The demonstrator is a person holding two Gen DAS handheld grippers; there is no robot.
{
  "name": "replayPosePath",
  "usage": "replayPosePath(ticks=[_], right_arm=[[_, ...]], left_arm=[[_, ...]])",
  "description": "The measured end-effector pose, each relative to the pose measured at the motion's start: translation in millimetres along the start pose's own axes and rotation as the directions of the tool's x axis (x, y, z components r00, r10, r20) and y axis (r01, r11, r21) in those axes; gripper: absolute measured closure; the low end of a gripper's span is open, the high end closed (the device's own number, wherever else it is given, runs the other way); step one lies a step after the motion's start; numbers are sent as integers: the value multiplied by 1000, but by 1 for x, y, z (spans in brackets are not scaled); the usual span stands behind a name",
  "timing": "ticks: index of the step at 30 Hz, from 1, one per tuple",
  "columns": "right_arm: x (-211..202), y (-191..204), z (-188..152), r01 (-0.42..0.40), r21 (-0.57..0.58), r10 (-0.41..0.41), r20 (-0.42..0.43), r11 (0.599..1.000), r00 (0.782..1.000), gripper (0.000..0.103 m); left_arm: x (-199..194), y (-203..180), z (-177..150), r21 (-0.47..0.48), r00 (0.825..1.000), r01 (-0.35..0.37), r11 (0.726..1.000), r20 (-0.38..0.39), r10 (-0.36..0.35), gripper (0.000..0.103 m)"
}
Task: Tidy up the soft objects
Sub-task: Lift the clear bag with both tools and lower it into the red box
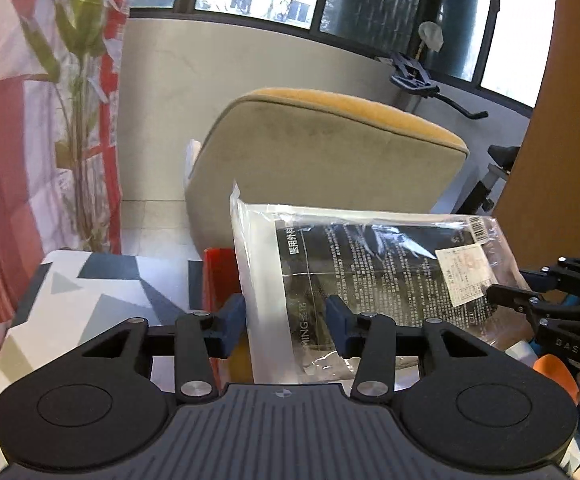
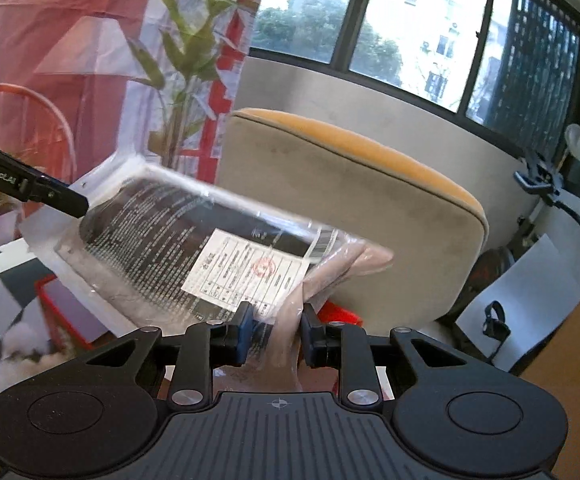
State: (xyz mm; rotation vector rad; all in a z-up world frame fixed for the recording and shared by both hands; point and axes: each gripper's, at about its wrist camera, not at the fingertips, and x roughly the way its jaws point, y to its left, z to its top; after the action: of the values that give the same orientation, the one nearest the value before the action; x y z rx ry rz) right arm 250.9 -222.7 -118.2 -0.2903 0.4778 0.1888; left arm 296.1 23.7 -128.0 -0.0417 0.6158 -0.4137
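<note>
A clear plastic pack of black masks (image 1: pixel 374 276) with a white label hangs in the air between both grippers. My left gripper (image 1: pixel 285 320) has its blue pads on either side of the pack's left end. My right gripper (image 2: pixel 277 330) is shut on the pack (image 2: pixel 209 248) at its bunched right end; it also shows in the left wrist view (image 1: pixel 506 296). The left gripper's finger shows in the right wrist view (image 2: pixel 61 200) at the pack's far end.
A red tray (image 2: pixel 61 304) sits on a table with a grey and white patterned cloth (image 1: pixel 89 300). A beige and orange cushion (image 1: pixel 330 152) stands behind. White fluffy stuffing (image 2: pixel 17 356) lies at the left. A plant (image 2: pixel 185 64) stands by the curtain.
</note>
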Motion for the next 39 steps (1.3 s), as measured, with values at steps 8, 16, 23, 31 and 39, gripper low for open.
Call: replayPosePath(ticks=[8, 16, 23, 31, 39], right_arm=[[65, -21, -20, 31, 65, -27, -58, 997, 998, 88], [116, -15, -10, 24, -41, -29, -113, 999, 993, 93], [157, -14, -10, -37, -70, 18, -257, 997, 966, 96], [173, -14, -12, -117, 20, 114, -438, 993, 892, 96], [206, 15, -27, -215, -7, 169, -589, 977, 790, 96]], left_arm=[[67, 1, 0, 1, 993, -12, 1000, -121, 12, 61], [101, -2, 22, 41, 991, -2, 999, -135, 8, 72], [126, 2, 12, 31, 979, 1, 1000, -204, 5, 72], [128, 3, 12, 60, 982, 10, 998, -191, 2, 72], [117, 2, 10, 62, 986, 13, 998, -165, -3, 72]])
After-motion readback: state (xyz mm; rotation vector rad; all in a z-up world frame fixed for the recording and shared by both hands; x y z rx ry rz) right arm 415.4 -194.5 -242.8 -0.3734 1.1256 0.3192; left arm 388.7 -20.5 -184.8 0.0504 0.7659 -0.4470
